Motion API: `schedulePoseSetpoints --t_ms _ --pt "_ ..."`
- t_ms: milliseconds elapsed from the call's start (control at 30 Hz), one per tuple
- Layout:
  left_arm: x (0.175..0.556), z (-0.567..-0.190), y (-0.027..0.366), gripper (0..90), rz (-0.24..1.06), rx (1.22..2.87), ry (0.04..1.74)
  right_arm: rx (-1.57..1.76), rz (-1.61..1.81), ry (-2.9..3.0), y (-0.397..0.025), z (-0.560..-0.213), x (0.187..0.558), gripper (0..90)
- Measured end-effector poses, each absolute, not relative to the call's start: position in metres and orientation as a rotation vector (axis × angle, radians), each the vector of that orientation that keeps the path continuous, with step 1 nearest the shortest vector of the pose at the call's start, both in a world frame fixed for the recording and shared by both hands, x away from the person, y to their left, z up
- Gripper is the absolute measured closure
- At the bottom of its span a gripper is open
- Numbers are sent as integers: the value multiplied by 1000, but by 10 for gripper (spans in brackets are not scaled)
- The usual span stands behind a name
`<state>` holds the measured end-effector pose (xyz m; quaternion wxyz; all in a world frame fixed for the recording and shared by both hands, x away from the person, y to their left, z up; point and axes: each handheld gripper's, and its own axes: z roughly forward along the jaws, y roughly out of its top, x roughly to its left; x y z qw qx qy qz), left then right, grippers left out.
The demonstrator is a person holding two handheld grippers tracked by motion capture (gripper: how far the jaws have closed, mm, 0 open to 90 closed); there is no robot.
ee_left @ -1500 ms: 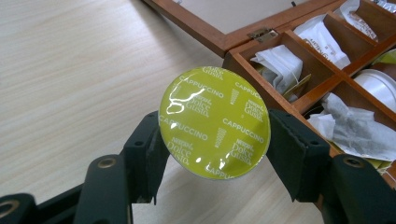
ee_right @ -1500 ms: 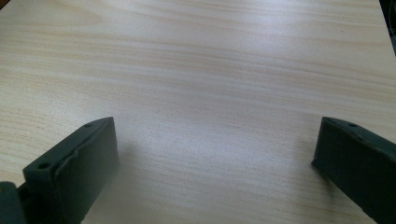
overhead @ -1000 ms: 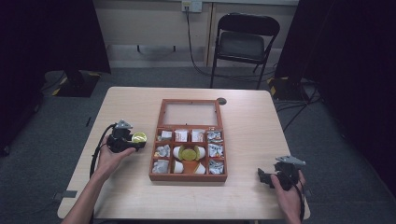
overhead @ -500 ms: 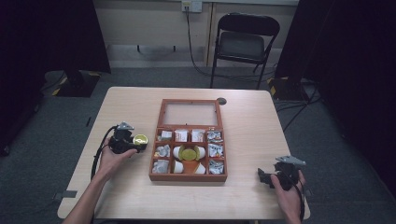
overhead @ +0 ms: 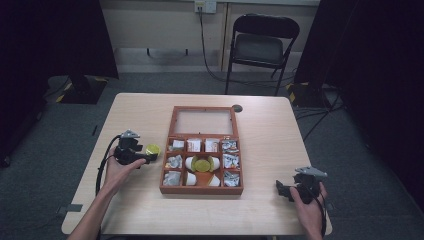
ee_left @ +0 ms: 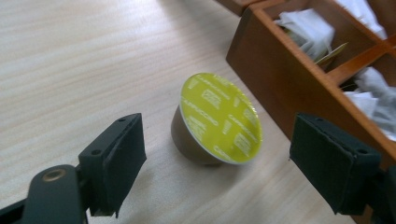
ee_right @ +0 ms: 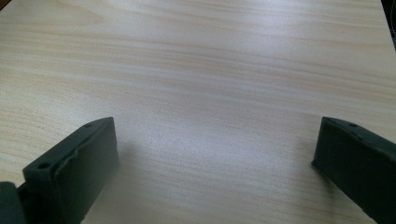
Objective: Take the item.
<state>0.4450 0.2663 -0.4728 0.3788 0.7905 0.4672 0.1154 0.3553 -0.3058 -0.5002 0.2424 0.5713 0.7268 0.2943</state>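
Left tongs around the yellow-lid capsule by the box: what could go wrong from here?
1. The capsule lies tilted on its side between the open left tongs; closing on the rounded body may squirt it out or roll it.
2. It sits close to the wooden box wall, so the pad on that side could catch the wall.
3. Pinching the foil lid might dent it.

Brown coffee capsule [ee_left: 215,122] with yellow-green foil lid lies tilted on its side.

A black folding chair [overhead: 261,47] stands behind the table [overhead: 280,140]; grey floor [overhead: 60,135].
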Motion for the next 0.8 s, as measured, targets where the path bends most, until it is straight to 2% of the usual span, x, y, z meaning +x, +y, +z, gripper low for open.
schedulePoseSetpoints --t_ms 300,600,800 --pt "433 -460 277 170 304 1988 1173 1561 804 1987 -306 -500 355 0" --pt "425 -451 317 170 334 1889 1251 1560 805 1989 -306 -500 355 0" --pt "419 -449 335 171 364 1892 1243 1560 805 1988 -306 -500 355 0"
